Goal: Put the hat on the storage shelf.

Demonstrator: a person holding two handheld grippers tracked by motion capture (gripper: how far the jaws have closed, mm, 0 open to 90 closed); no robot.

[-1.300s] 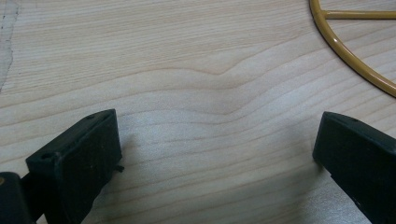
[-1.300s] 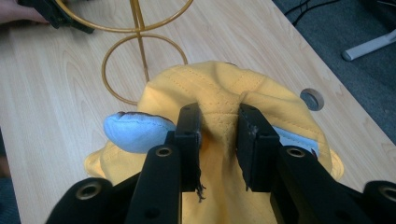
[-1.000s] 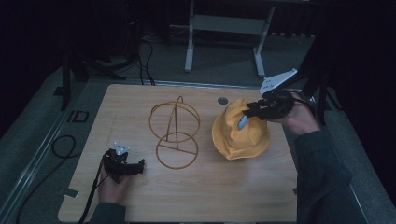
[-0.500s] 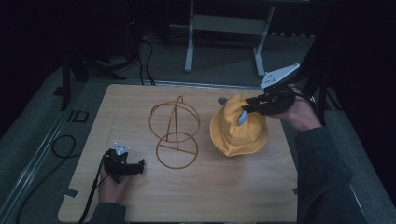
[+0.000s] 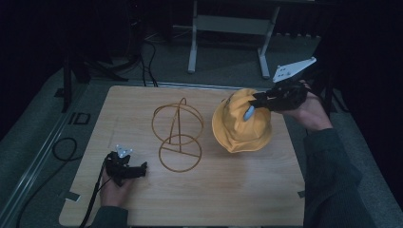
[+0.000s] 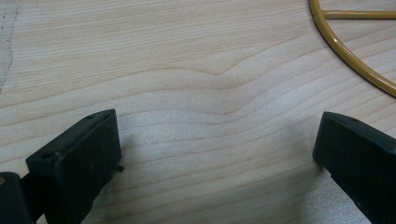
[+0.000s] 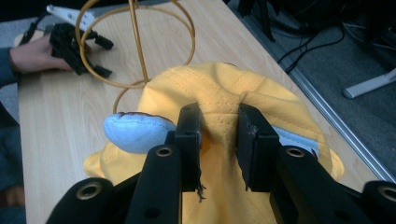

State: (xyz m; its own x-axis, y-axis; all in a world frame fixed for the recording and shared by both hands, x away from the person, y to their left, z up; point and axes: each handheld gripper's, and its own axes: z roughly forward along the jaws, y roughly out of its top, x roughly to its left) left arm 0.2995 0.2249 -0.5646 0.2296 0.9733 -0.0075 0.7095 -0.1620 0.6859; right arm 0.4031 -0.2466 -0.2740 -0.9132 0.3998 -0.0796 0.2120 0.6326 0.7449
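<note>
Yellow fabric bucket hat (image 5: 242, 124), since a second ago lifted off the table by your right gripper (image 5: 259, 99), jaws pinching its crown, three o'clock of the gold wire stand (image 5: 178, 135); likely bound there; left gripper (image 5: 135, 169) open, idle at seven o'clock.

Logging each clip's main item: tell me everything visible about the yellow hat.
The hat is a soft yellow fabric bucket hat with stitched seams and a floppy brim. A light blue patch shows on it. It sits on the right half of the wooden table, beside the wire stand, not touching it. The right gripper pinches a fold of its crown, jaws nearly closed on the cloth, and part of the brim is raised.
</note>
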